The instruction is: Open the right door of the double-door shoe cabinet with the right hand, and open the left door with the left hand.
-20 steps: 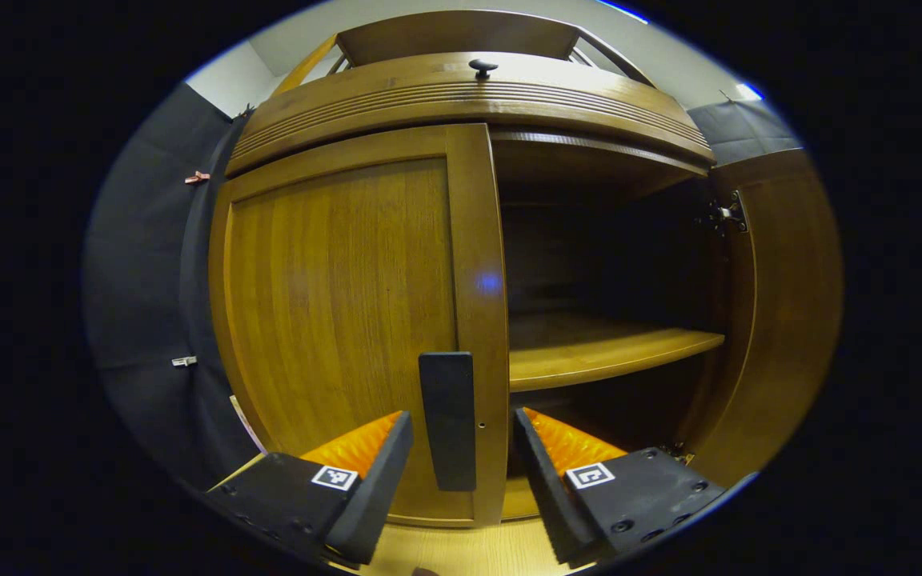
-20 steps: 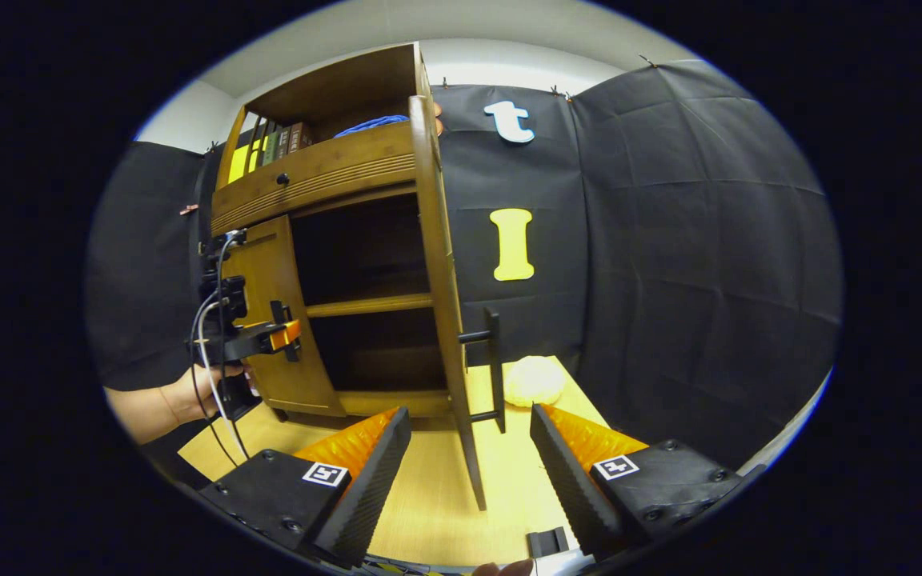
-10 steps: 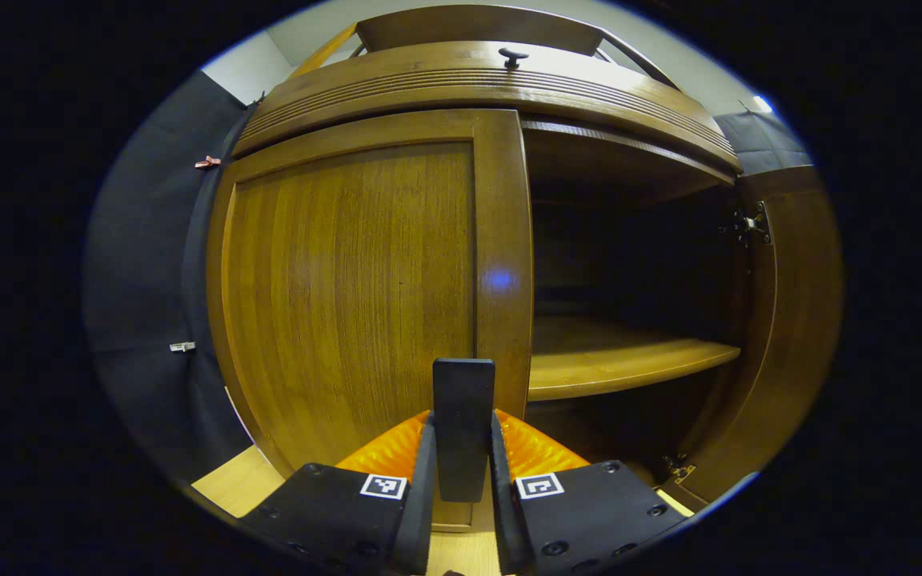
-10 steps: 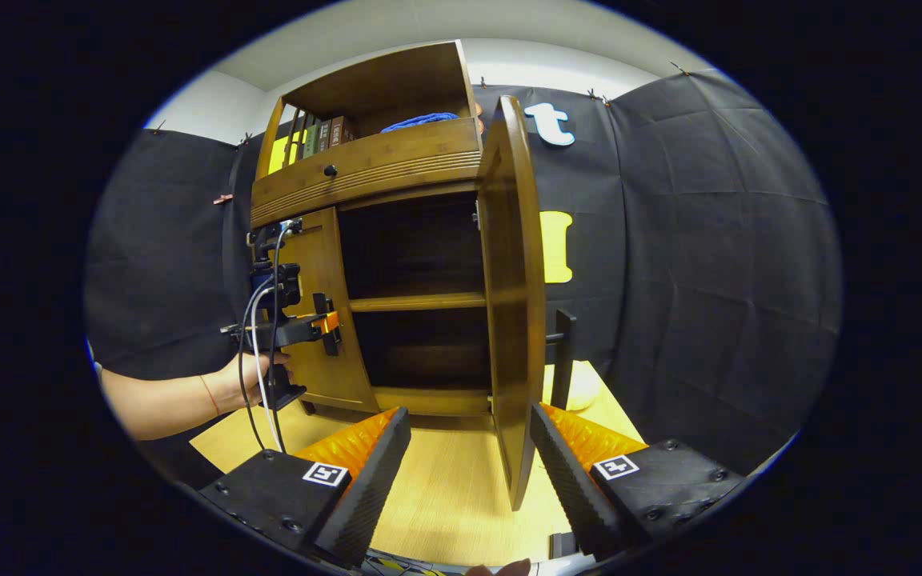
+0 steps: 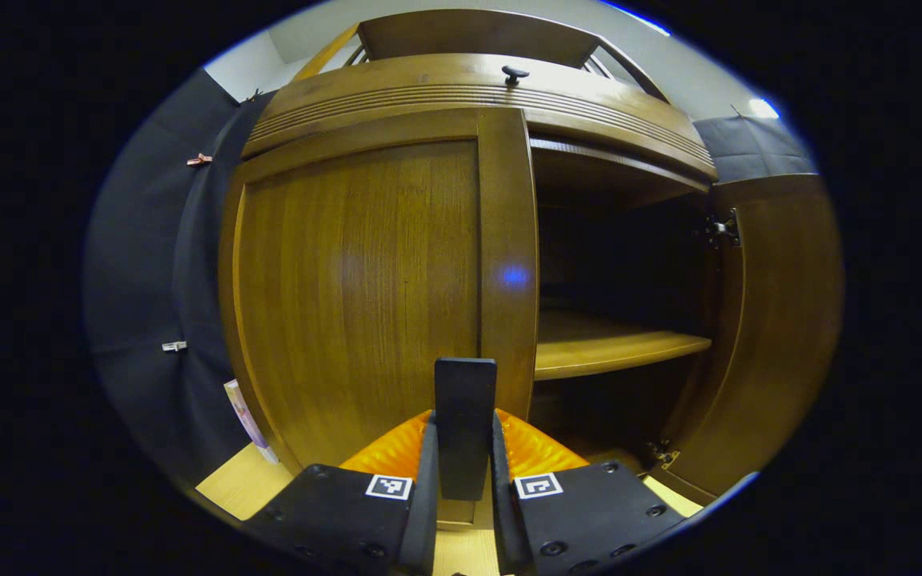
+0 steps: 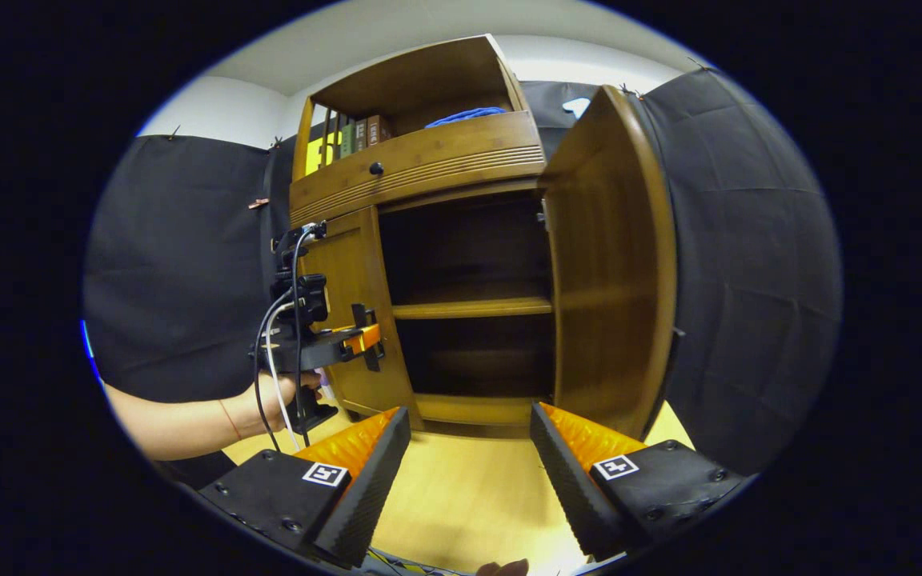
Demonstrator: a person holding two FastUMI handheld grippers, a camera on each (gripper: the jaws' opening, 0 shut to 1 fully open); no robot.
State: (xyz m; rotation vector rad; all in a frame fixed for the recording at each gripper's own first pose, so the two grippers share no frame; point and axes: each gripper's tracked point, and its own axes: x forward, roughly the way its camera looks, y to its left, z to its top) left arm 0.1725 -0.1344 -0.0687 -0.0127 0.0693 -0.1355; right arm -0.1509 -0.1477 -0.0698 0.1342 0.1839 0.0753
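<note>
The wooden shoe cabinet stands ahead with its right door swung wide open, showing a dark inside and one shelf. Its left door looks closed against the cabinet. My left gripper is shut on that door's black bar handle. From the right gripper view, the left gripper and the hand holding it show at the left door. My right gripper hangs open in front of the cabinet with nothing between its fingers.
A drawer with a small black knob runs above the doors, and books and a blue cloth sit on the top shelf. Light wooden floor lies before the cabinet. Black cloth walls close in on both sides.
My left gripper has closed on the left door's handle. The right door has swung fully open, and my right gripper has let go of it and stays open.
</note>
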